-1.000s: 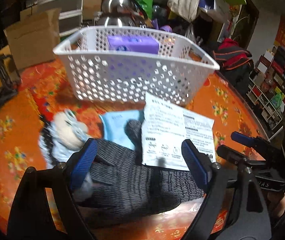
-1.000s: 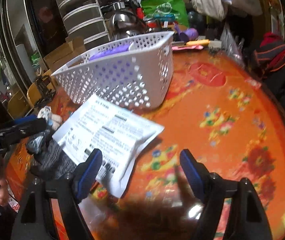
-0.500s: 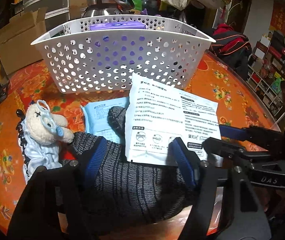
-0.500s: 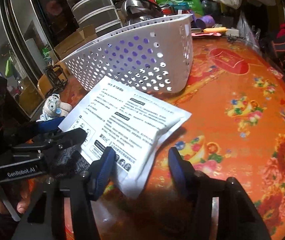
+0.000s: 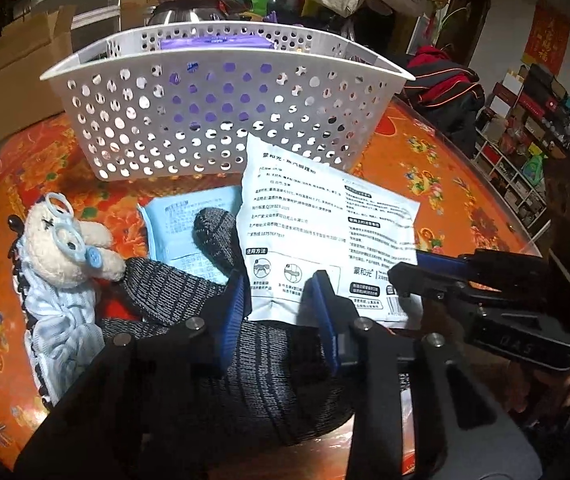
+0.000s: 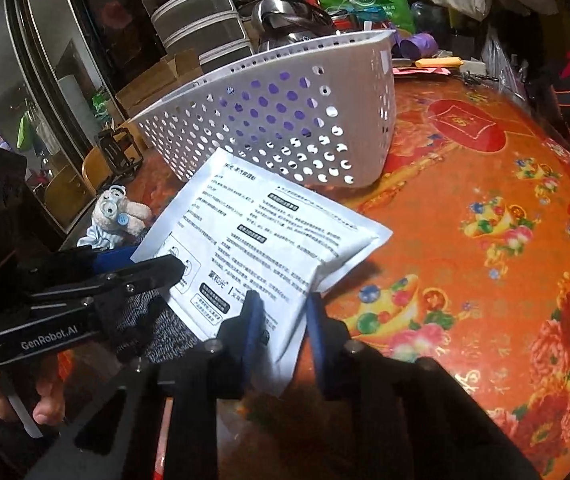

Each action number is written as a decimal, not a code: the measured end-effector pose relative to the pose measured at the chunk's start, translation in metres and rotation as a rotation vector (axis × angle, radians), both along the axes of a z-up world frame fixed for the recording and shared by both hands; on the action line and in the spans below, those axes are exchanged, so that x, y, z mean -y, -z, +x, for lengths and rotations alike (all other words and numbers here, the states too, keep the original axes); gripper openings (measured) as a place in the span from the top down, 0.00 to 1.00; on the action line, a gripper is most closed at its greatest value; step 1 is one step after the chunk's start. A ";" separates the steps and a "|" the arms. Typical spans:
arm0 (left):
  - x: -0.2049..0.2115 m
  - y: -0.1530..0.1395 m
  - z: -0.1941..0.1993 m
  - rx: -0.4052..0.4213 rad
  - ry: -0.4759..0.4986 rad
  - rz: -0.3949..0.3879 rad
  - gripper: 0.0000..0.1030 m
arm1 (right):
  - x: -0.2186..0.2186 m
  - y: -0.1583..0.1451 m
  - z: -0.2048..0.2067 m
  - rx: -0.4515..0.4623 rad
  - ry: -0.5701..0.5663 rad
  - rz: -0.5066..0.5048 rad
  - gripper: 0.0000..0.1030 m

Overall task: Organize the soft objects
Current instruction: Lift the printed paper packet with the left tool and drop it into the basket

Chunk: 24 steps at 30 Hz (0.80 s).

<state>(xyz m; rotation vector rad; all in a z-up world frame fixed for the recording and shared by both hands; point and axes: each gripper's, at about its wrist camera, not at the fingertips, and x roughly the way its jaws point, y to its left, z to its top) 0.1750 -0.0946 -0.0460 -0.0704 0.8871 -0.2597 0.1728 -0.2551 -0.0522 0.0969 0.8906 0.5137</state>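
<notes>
On a round table covered in an orange-red floral cloth (image 6: 485,184) stands a white perforated plastic basket (image 5: 221,120), and through its holes a purple soft pack (image 5: 215,43) shows inside, leaning near the far wall. Just in front of the basket lies a flat white printed pouch (image 5: 325,240), its far edge close to the basket's near wall and its near edge overlapping a dark grey knitted glove (image 5: 269,364). One finger of that glove reaches up over a pale blue wipes packet (image 5: 173,220), which lies flat beside the pouch. To the left of the glove rests a small cream plush lamb with blue glasses and a striped blue body (image 5: 61,256). The left gripper (image 5: 281,312) has just been closing: its blue pads now stand narrow, with the near edge of the white pouch and the bunched grey knit between them, though whether they press on the pouch, the glove or both I cannot tell. The right gripper (image 6: 281,320) has likewise just been closing, and its blue pads now pinch the pouch's near corner, the thin white film folding between them. A hand (image 6: 21,396) wraps the left gripper's handle at the lower left of the right wrist view.
</notes>
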 end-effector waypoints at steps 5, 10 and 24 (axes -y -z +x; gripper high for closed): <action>-0.002 0.003 0.002 -0.016 0.008 -0.008 0.70 | 0.000 0.006 0.006 -0.025 -0.009 0.009 0.79; -0.002 0.004 0.002 -0.018 0.026 -0.021 0.82 | -0.006 0.003 0.003 0.000 -0.020 -0.029 0.88; -0.001 -0.026 -0.038 0.127 0.061 -0.041 0.91 | -0.015 -0.026 -0.029 0.157 -0.005 -0.098 0.98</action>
